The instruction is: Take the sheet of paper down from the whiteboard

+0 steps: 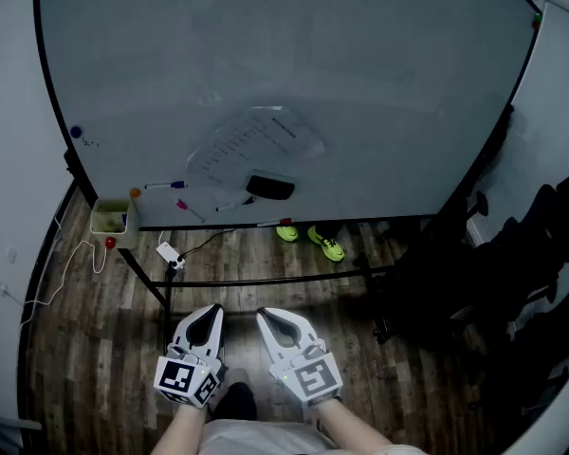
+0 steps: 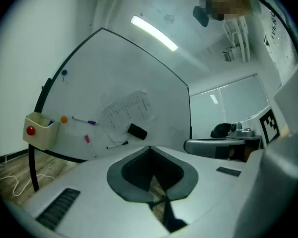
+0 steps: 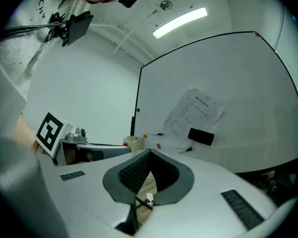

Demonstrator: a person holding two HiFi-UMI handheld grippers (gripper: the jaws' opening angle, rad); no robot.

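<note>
Well beyond both hand-held grippers (image 1: 209, 311) (image 1: 270, 317), paper (image 1: 256, 145)

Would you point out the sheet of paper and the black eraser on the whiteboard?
sheet of paper (image 1: 256, 142), head view, its printed middle.
black eraser (image 1: 270, 187), head view, centre of its body.

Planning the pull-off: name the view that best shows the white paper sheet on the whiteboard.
The right gripper view: the white printed paper sheet is largest, its text lines distinct, the black rectangular block over its lower edge. The head view shows it faint; the left gripper view, small and pale.
</note>
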